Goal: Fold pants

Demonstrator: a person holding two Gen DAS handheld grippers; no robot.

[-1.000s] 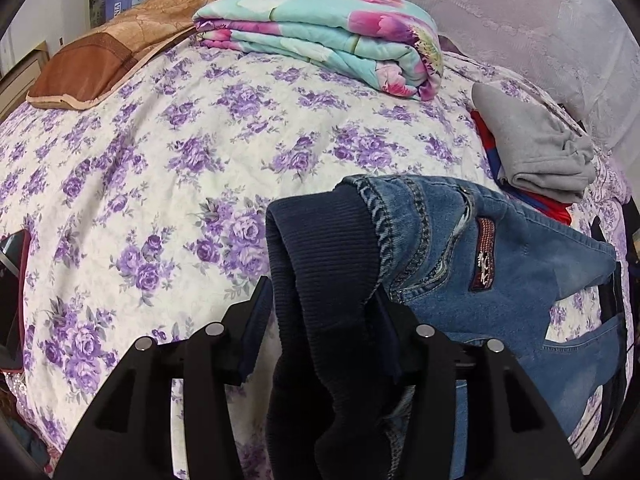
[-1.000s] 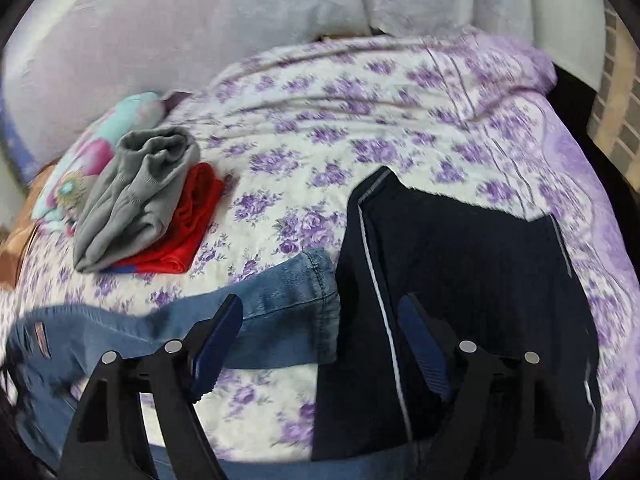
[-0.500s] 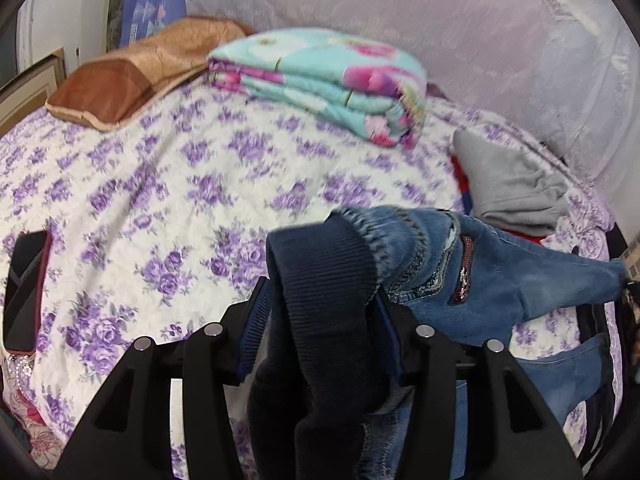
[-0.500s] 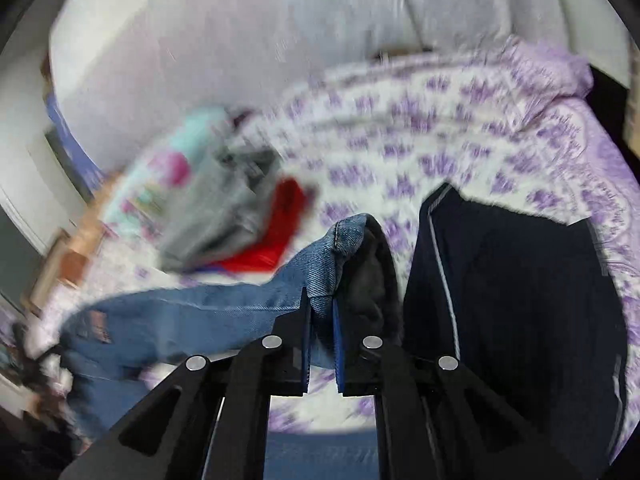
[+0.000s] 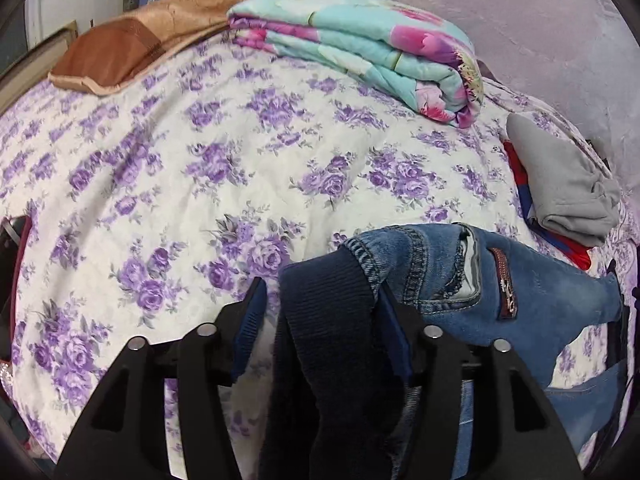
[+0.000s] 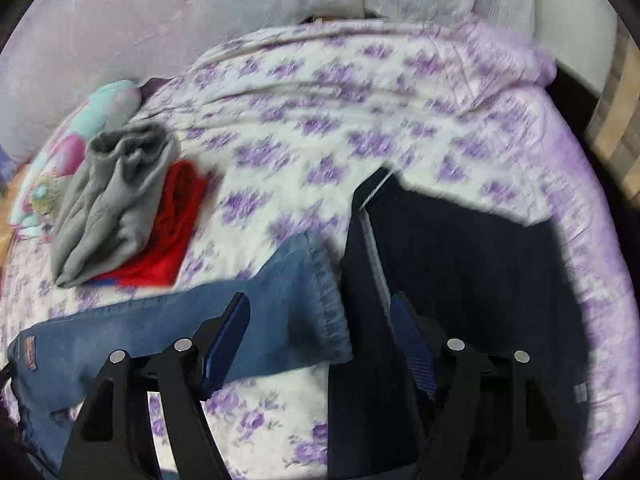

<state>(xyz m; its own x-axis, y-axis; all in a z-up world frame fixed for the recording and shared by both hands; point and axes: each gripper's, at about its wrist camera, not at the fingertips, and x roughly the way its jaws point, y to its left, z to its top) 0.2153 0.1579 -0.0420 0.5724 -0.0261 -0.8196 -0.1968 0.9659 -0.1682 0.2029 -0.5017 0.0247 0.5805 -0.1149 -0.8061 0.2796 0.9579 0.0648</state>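
Note:
The blue jeans [image 5: 532, 304] with a dark ribbed waistband [image 5: 328, 320] hang between the fingers of my left gripper [image 5: 322, 312], above the flowered bedspread [image 5: 224, 184]. The jaws stand wide, with a gap on the left side, so the grip cannot be read. In the right wrist view the jeans' leg [image 6: 256, 316] lies flat on the bed with its hem at the right. My right gripper [image 6: 320, 332] is open above the hem and holds nothing.
Dark navy pants [image 6: 460, 280] lie flat right of the jeans' hem. A grey garment on red cloth [image 6: 116, 204] lies at the far side [image 5: 564, 188]. A folded floral quilt [image 5: 360, 48] and a brown pillow [image 5: 132, 52] sit at the head of the bed.
My right gripper held the jeans' hem lifted half a second ago; now it is open and the leg lies flat. My left gripper has come lower with the waistband.

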